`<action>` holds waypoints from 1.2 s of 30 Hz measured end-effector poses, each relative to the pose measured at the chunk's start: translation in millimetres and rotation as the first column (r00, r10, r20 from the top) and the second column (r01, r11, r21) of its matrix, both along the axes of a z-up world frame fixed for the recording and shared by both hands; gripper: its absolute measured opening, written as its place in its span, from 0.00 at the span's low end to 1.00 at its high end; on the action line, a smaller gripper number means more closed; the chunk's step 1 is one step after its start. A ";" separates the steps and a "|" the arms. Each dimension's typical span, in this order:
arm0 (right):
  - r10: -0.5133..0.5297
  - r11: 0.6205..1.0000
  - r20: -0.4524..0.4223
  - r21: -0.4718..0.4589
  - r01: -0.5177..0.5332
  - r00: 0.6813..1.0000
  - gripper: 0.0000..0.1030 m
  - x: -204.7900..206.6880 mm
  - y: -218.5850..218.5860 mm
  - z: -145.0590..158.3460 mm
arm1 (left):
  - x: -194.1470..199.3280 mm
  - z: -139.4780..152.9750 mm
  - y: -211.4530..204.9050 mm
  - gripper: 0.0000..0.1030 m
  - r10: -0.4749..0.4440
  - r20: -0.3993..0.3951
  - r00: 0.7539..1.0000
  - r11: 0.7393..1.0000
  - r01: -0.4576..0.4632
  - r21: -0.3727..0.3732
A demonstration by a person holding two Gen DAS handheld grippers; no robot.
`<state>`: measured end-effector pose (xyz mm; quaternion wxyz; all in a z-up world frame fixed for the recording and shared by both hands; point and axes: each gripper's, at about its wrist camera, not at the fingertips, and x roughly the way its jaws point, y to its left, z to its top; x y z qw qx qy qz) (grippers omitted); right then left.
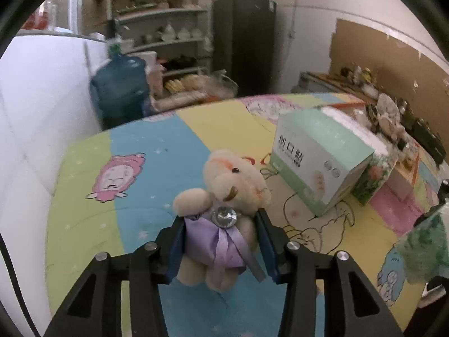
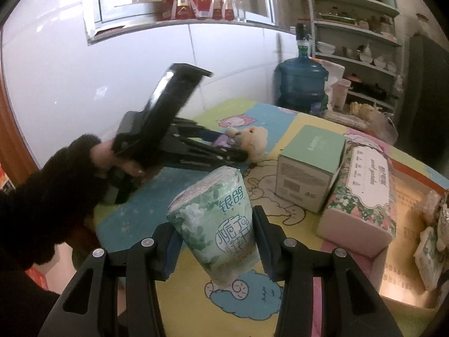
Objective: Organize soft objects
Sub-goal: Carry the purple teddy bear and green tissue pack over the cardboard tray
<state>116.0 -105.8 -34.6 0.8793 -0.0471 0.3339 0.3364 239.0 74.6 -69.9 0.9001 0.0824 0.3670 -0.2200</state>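
Currently, left gripper (image 1: 221,224) clamps the plush bear (image 1: 224,210) above the near mat (image 1: 140,146); right gripper (image 2: 213,236) grasps the tissue pack (image 2: 216,221). Both items lifted; placement remains, destination undetermined.

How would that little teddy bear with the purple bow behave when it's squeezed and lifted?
The teddy bear looks plush, so it probably squashes a little where the left gripper has it by the body. It seems light for its size. Its limbs and ribbon would likely dangle loosely, and its fuzzy fabric should resist slipping. The clear gem at its neck looks hard and might knock against things.
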 end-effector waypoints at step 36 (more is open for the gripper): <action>-0.365 0.930 0.083 0.067 0.361 0.927 0.47 -55.9 -158.9 14.3 | -131.4 68.0 -177.3 0.46 -0.011 0.139 0.990 0.974 0.042 -0.222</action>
